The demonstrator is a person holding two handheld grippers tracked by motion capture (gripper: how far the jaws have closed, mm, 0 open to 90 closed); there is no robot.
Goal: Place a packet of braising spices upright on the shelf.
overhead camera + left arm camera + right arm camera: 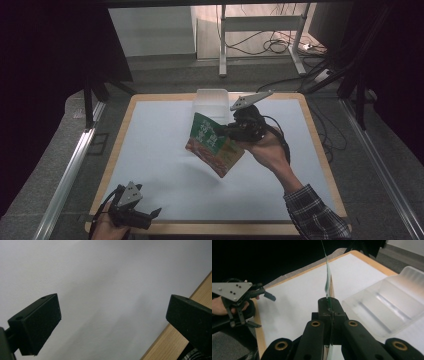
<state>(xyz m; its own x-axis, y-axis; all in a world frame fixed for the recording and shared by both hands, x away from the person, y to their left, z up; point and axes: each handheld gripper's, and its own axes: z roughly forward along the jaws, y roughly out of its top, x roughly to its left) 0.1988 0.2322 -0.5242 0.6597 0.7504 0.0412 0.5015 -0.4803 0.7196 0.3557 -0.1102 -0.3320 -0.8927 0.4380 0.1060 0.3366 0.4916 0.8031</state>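
White sheeting covers the wooden table (150,150), with dark curtains at both sides and a cable-strewn floor beyond its far edge. You have the food pouch (214,144) lifted clear of the surface, near the middle of the table and just this side of the translucent plastic tub (210,101) at the far edge. Your right gripper (231,131) is clamped on the pouch's edge — in the right gripper view the jaws are pressed together with the thin sheet (327,277) running edge-on between them, the tub (387,305) lying just to one side.

Judging by how it hangs, the pouch is light, flat and flexible, with a glossy printed film that is likely slick. A grip on the seam or a stiff border should hold better than one on the slack middle, which may buckle or slide. Expect it to sway and flop if you swing it quickly.

Your left gripper (137,215) rests at the near left corner, well apart from the pouch — its jaws stand wide, nothing between them but white sheet (105,290).
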